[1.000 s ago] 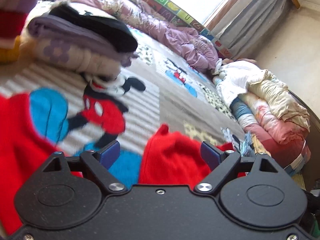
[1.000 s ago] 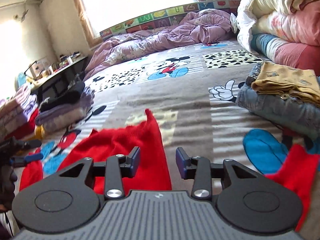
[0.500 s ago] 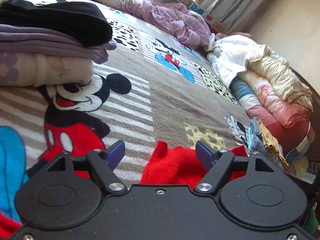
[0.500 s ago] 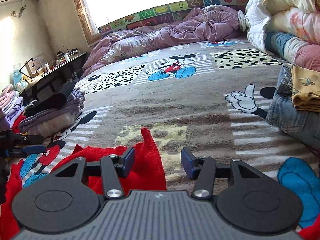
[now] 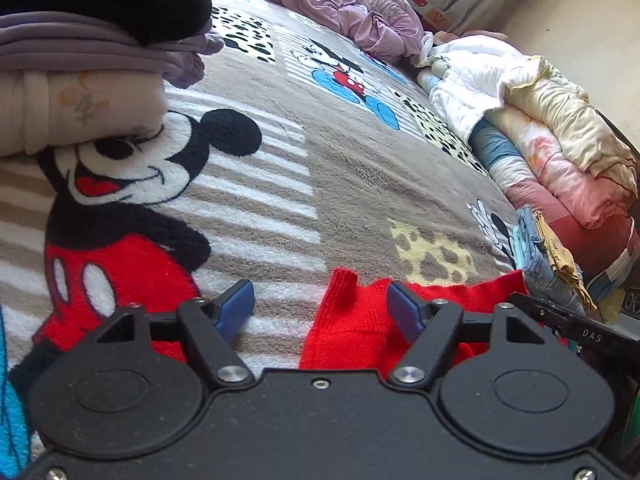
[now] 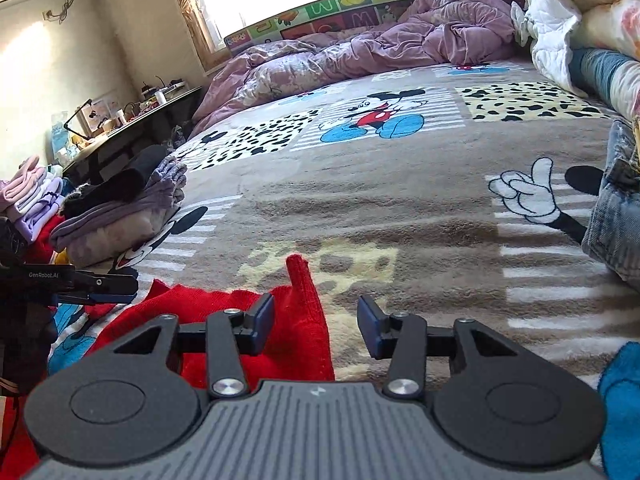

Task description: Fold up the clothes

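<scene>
Left wrist view is showing the left gripper (image 5: pixel 321 307) sitting low over the blanket (image 5: pixel 340 168), its fingers (image 5: pixel 236 308) spread wide and gripping nothing. A red sweater (image 5: pixel 352 332) is lying at the bottom centre of the frame, its ribbed edge poking up between the fingers. Compared with a second ago, the camera is sitting lower and closer: the folded pile (image 5: pixel 92 60) is now filling the upper left corner, and the red cloth once at the far left is gone from the frame.

Right wrist view is showing the right gripper (image 6: pixel 316 322) likewise well open and empty, with the sweater (image 6: pixel 280 320) lying under its left finger and a red point rising in the gap. The jeans (image 6: pixel 612 216) are now sliding to the right edge of the frame, and the red cloth formerly at the lower right is no longer showing.
</scene>
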`<state>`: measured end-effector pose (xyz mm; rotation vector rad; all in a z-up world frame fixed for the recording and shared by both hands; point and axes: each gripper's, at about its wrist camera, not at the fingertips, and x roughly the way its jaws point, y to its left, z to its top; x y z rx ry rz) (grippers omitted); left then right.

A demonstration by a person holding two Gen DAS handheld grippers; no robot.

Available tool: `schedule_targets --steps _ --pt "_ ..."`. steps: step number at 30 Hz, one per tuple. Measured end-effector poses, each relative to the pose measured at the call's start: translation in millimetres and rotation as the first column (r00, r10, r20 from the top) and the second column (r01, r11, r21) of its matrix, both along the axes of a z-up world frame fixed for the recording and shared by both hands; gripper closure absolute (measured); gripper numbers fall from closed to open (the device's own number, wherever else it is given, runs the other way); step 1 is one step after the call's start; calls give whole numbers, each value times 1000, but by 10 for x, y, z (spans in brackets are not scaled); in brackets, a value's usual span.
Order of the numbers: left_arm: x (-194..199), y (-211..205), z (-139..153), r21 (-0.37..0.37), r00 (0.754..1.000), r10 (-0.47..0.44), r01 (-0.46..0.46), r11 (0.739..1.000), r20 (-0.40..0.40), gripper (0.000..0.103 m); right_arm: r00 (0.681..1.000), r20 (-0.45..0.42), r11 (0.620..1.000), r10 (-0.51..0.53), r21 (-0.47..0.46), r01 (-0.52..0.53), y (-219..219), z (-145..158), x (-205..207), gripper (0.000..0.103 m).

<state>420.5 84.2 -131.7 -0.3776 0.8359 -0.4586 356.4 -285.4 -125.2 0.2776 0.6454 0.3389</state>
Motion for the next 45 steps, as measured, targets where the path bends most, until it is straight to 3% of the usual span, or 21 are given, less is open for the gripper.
schedule_targets --steps 4,9,13,15,18,23,28,32,36,45 --pt "43 -53 -13 -1 1000 -25 25 1000 -3 54 1000 1 999 -8 39 8 -90 -17 18 69" --pt "77 -88 -67 6 999 -33 33 999 -6 59 1000 -23 998 5 57 -3 -141 -82 101 73" --pt "69 -61 -92 0 1000 -26 26 1000 -1 88 998 -51 998 21 52 -18 -122 -193 174 74" --pt "43 -103 -79 -1 998 -53 53 999 15 97 998 -55 997 20 78 -16 -151 -238 184 87" --pt "-3 -117 -8 4 997 -54 53 999 58 98 999 -49 988 25 151 -17 -244 -261 188 93" --pt "-59 6 150 -74 990 -31 42 996 141 98 1000 5 956 14 293 -15 -453 -178 135 94" --pt "-19 29 93 -81 992 -2 12 997 123 98 1000 0 944 1 330 -1 -512 -238 160 94" --pt "25 15 -44 -30 997 14 -12 999 77 98 996 -81 973 -36 222 53 -440 -400 237 94" --pt "35 -96 -114 72 997 12 -17 997 72 98 997 -70 994 -38 96 44 -269 -381 231 95" --pt "48 -73 -111 97 997 29 -36 995 74 87 992 -73 990 -104 88 111 -348 -341 209 93"
